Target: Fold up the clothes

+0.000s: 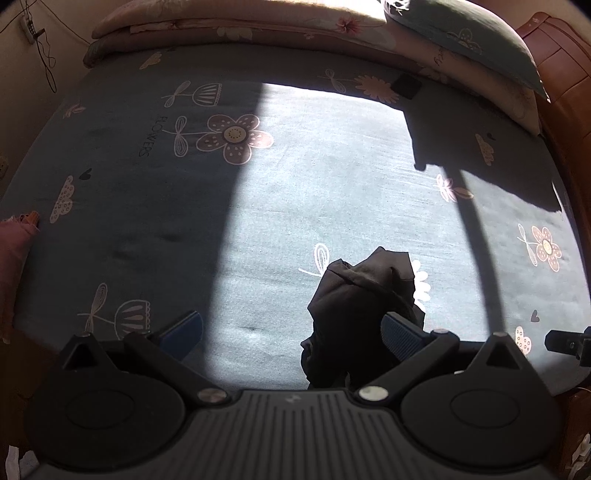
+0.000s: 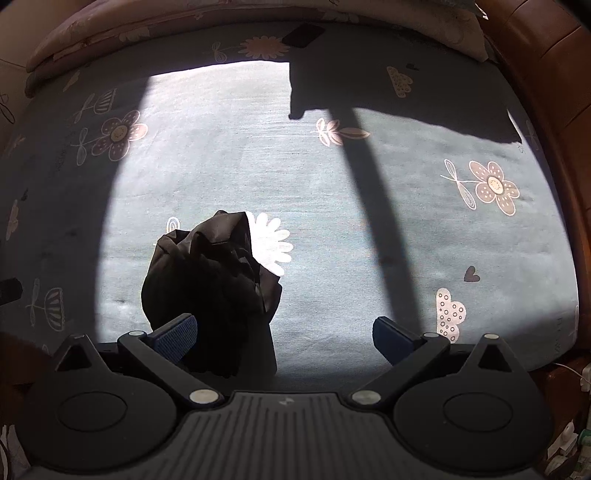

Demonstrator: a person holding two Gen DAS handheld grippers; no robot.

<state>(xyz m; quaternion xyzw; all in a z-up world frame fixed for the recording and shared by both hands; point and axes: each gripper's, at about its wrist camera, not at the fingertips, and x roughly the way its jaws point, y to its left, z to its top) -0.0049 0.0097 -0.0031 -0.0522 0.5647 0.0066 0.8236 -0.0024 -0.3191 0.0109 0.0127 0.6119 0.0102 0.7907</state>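
The left gripper point(image 1: 291, 332) hangs spread wide over the bed, its blue-padded fingers point(image 1: 400, 334) well apart and nothing pressed between them. A crumpled dark garment point(image 1: 354, 314) lies bunched on the bed sheet point(image 1: 295, 166), at the near edge of the bed; in the left wrist view it sits against the inner side of the right-hand finger, partly behind it, though whether pad and cloth touch cannot be told. The right gripper point(image 2: 284, 338) is likewise released, jaws wide, with bare sheet between them; the same garment lies at its left-hand finger point(image 2: 175, 338), which overlaps the cloth's lower edge. The sheet is grey-blue, printed with flowers, clouds and hearts, and a broad patch of sunlight falls across its middle, crossed by a narrow band of shadow. Folded floral bedding point(image 1: 236, 26) and a pale green pillow point(image 1: 469, 40) lie along the far side, beside a brown padded headboard point(image 1: 565, 74). A small dark rectangular object point(image 1: 406, 85) rests on the sheet near the pillows.
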